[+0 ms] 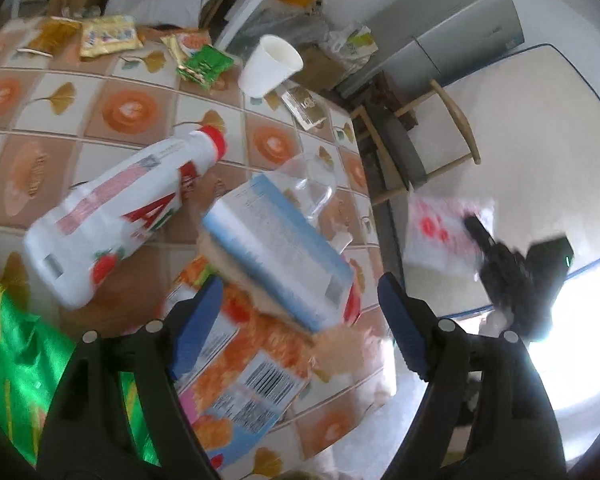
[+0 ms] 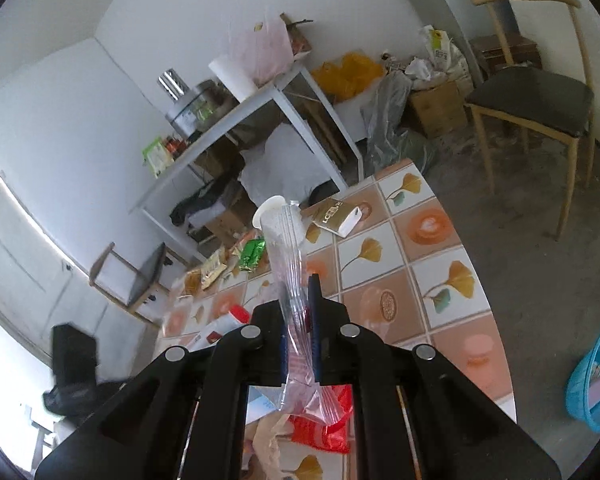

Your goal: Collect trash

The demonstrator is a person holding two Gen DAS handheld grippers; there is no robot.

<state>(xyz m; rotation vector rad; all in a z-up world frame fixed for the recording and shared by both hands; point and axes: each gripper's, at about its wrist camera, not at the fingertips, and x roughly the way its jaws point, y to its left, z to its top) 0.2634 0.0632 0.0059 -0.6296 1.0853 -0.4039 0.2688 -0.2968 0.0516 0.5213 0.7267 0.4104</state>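
The right gripper (image 2: 300, 332) tilted downward, pinched a clear plastic bag (image 2: 290, 264) above the tiled table (image 2: 432, 236), while the left gripper (image 1: 300, 308) hovered spread over 1 blurred carton (image 1: 276, 248) near a bottle (image 1: 112, 216), cup (image 1: 270, 66) and wrappers (image 1: 204, 66).

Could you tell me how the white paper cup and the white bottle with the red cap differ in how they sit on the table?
The paper cup stands on its base, mouth open; the bottle lies on its side, red cap on. The cup is plain white; the bottle carries a red printed label with strawberries. The cup sits near the table's far edge, the bottle nearer the left gripper. Neither is held.
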